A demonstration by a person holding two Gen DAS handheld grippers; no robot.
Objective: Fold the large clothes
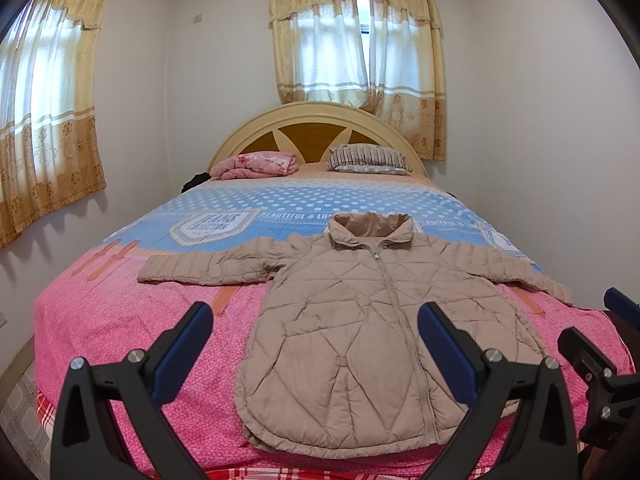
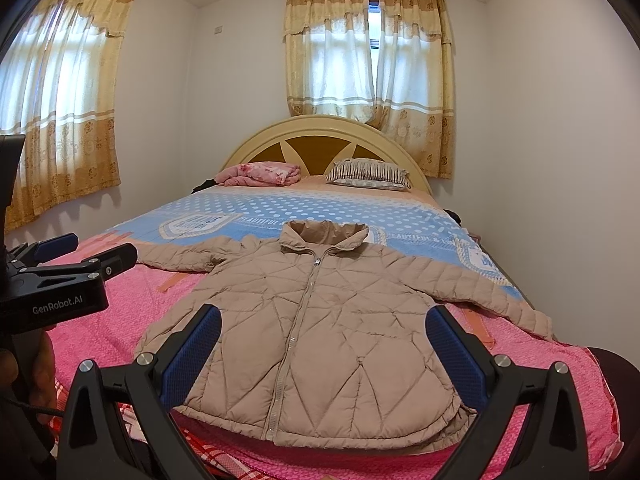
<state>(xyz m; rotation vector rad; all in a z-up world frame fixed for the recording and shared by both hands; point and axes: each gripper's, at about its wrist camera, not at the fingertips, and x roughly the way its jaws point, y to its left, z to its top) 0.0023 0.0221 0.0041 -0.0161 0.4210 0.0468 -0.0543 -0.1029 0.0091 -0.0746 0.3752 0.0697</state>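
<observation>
A beige quilted jacket (image 1: pixel 360 332) lies flat and front up on the bed (image 1: pixel 120 320), zipped to the neck, its padded shell stitched into diamond and triangle panels, the collar standing in a soft ring and both sleeves spread out sideways. Its rounded hem reaches the near edge of the bed. Under it is a pink bedspread (image 1: pixel 132 344) with a fine speckled print, which gives way farther back to a blue band with white dots. At the head stand an arched cream headboard (image 1: pixel 316 120) with brown wedge panels, a folded pink floral blanket (image 1: pixel 256 165) and a striped pillow (image 1: pixel 366 158). Gauzy yellow curtains (image 1: pixel 356 40) with lace borders hang over both windows. The left gripper (image 1: pixel 316 354) hovers above the near end of the bed, level and pointing toward the headboard, its black fingers with ribbed blue pads (image 1: pixel 188 352) spread wide and holding nothing. The right gripper (image 2: pixel 324 360) hangs just beside it in the same pose, also spread wide and empty, framing the jacket's lower half.
</observation>
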